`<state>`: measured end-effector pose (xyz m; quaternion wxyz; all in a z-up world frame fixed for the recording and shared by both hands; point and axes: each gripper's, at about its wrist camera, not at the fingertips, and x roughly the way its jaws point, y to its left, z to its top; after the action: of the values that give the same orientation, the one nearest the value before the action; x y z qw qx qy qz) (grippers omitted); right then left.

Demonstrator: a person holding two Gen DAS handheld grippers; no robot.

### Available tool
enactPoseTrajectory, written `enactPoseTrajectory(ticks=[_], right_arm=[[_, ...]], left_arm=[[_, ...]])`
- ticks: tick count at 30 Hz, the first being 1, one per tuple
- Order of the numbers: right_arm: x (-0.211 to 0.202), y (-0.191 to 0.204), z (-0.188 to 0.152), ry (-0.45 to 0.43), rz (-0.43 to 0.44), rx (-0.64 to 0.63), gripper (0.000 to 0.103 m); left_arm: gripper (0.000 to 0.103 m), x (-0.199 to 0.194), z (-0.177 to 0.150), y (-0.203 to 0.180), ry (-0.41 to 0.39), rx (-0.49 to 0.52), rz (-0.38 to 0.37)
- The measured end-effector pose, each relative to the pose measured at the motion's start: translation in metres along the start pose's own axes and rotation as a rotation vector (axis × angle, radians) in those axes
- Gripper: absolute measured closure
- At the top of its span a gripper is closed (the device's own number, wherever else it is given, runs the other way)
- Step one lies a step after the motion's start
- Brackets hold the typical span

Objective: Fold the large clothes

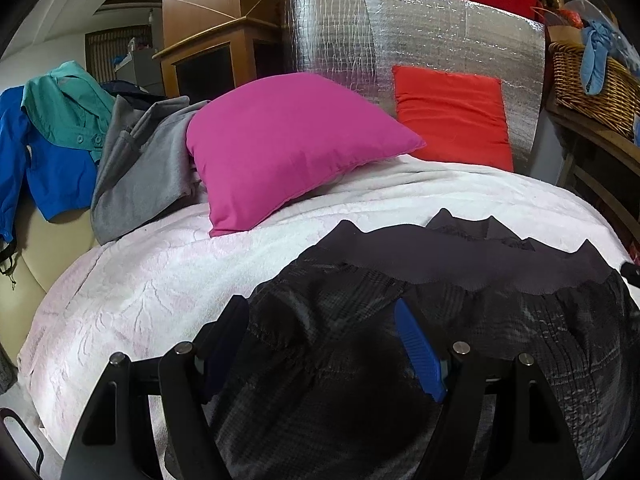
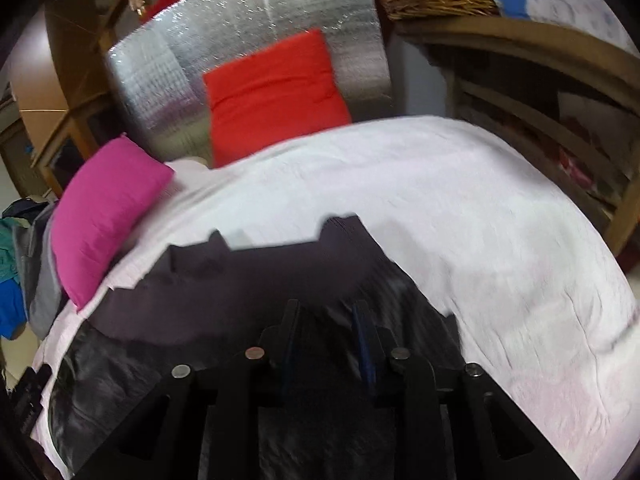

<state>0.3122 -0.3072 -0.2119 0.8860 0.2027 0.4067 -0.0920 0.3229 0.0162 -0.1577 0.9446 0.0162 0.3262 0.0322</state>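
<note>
A dark grey-black garment [image 1: 460, 312] with a plain dark waistband along its far edge lies spread on the white bedspread [image 1: 140, 280]. My left gripper [image 1: 320, 312] is open, its fingers wide apart over the garment's left part; whether they touch the fabric is unclear. In the right wrist view, which is blurred, the same garment [image 2: 240, 276] lies on the bedspread [image 2: 480, 220]. My right gripper [image 2: 326, 312] hovers over the garment's right part, jaws apart with a moderate gap and nothing between them.
A magenta pillow [image 1: 288, 144] and a red pillow [image 1: 452, 116] lean at the bed's head against a silver foil panel [image 1: 400, 40]. Grey, teal and blue clothes [image 1: 132, 160] are piled at left. A wicker basket [image 1: 592, 84] sits on wooden shelves at right.
</note>
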Motion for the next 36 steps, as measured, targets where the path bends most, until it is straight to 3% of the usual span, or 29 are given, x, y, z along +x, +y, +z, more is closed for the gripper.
enactPoseTrajectory(ticks=[6,9,14,17,21,24,27,31,33,36], right_arm=[[0.057,0.003,0.009,0.132,-0.046,0.054,0.074],[0.078,-0.008,0.006,0.174,-0.031,0.104,0.068],[0.073,-0.006,0.007,0.164,-0.015,0.115,0.064],[0.058,0.005,0.009,0.130,0.017,0.092,0.053],[0.036,0.037,0.009,0.052,0.088,0.008,0.053],[0.046,0.059,0.002,0.102,0.126,-0.048,0.053],[0.070,0.074,-0.012,0.185,0.098,-0.092,0.053],[0.071,0.074,-0.017,0.210,0.091,-0.092,0.053],[0.058,0.064,-0.009,0.179,0.146,-0.039,0.053],[0.038,0.038,0.003,0.107,0.112,0.021,0.053]], left_arm=[[0.027,0.002,0.000,-0.001,0.006,-0.001,0.002],[0.027,0.004,0.000,-0.001,0.011,-0.005,0.003],[0.027,0.005,0.000,-0.001,0.012,-0.004,0.001],[0.027,0.004,0.000,0.000,0.014,-0.011,-0.001],[0.027,0.003,0.000,0.001,0.014,-0.009,0.001],[0.027,0.003,-0.001,0.001,0.017,-0.007,0.002],[0.027,0.004,-0.001,0.003,0.019,-0.010,0.004],[0.027,0.007,0.001,0.012,0.041,-0.013,-0.001],[0.027,0.013,0.005,0.027,0.062,-0.048,0.008],[0.027,0.029,0.009,0.059,0.120,-0.135,0.022]])
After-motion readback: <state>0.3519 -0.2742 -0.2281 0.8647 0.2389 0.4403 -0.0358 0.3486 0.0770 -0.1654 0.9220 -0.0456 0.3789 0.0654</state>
